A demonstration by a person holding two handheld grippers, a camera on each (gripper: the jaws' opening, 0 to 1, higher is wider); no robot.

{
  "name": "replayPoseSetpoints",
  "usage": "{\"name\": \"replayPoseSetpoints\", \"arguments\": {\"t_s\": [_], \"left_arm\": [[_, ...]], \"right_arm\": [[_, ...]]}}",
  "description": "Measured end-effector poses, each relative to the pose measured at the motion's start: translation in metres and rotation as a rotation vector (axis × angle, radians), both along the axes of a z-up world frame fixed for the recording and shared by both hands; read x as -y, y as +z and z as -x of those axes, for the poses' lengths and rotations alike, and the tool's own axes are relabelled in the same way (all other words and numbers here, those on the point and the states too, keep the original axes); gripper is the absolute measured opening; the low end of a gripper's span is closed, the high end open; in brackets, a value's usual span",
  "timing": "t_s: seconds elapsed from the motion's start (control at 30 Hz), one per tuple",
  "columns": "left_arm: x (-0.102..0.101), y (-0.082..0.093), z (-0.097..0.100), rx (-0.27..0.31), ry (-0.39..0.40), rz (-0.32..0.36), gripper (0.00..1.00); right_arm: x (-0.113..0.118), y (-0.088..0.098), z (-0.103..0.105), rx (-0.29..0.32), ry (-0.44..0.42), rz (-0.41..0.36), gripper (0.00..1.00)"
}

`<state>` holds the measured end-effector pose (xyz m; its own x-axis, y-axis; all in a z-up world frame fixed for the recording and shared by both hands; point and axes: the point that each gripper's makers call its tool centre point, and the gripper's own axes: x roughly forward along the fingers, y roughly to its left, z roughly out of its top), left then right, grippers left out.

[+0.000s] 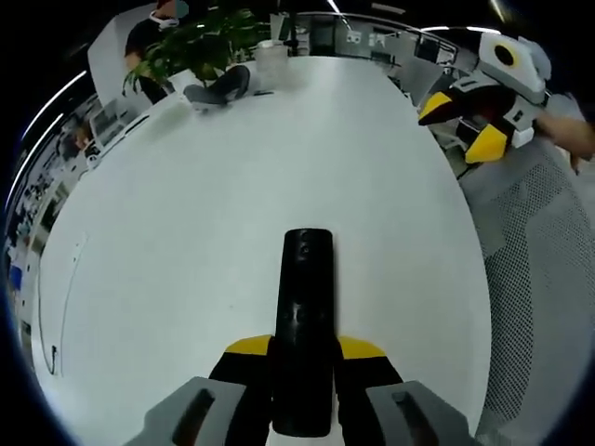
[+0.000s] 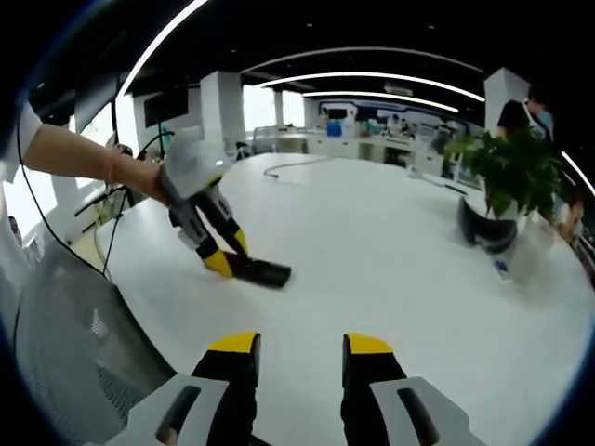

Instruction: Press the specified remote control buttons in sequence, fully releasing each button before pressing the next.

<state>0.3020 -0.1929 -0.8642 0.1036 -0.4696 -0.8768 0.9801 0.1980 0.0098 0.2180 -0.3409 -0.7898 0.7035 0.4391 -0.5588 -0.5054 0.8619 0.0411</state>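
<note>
A black remote control lies lengthwise between my left gripper's yellow-tipped fingers, which are shut on its near end; it rests on or just over the white table. In the right gripper view the same remote pokes out of the left gripper, held by a person's hand at the table's left side. My right gripper is open with nothing between its fingers, hanging above the table well short of the remote. It also appears at the upper right of the left gripper view as the right gripper.
A potted green plant and a dark curved object stand at the table's far side, beside a clear cup. A mesh office chair sits by the table's edge. Office desks fill the background.
</note>
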Motion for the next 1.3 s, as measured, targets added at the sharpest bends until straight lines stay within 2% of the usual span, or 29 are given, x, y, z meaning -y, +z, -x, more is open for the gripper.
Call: {"name": "replayPoseSetpoints", "arguments": {"t_s": [1.3], "left_arm": [[0.0,0.0,0.021,0.001,-0.036,-0.003,0.24]], "right_arm": [[-0.001,0.0,0.002,-0.004,0.005,-0.006,0.31]]}}
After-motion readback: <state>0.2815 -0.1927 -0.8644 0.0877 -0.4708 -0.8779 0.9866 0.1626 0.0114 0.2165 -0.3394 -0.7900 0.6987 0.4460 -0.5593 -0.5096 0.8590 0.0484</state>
